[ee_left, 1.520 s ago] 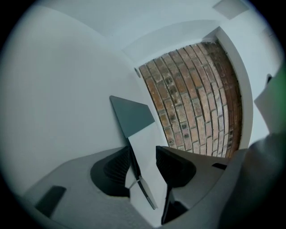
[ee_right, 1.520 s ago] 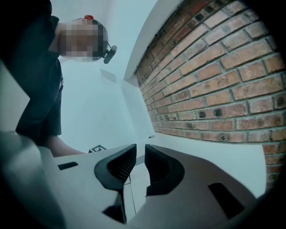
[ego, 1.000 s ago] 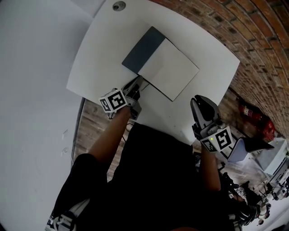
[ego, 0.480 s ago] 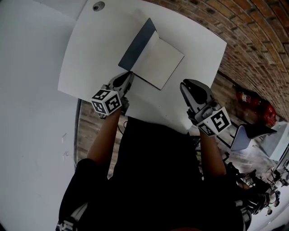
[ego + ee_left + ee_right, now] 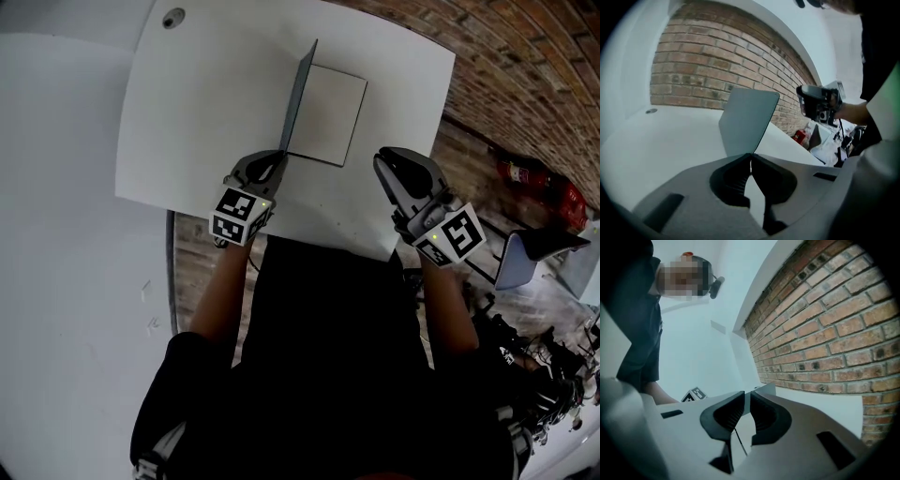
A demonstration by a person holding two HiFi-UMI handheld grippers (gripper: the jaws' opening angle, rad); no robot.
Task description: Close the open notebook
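The notebook lies on the white table (image 5: 206,94), its blank right page (image 5: 326,114) flat. Its grey-blue cover (image 5: 300,94) stands nearly upright, edge-on in the head view and a broad grey sheet (image 5: 747,119) in the left gripper view. My left gripper (image 5: 279,159) is shut on the cover's near lower corner, which sits pinched between the tips (image 5: 751,157). My right gripper (image 5: 389,161) hovers to the right of the notebook near the table's front edge. It is shut with nothing held (image 5: 746,397), and the left gripper view also shows this right gripper (image 5: 818,101).
A round cable hole (image 5: 172,17) is at the table's far left corner. A brick wall (image 5: 525,66) runs along the right side, with a red fire extinguisher (image 5: 527,180) on the floor. The person's body fills the space below the front edge.
The left gripper has rolled and swung the cover up from flat on the table to nearly upright. The right gripper shifted only slightly.
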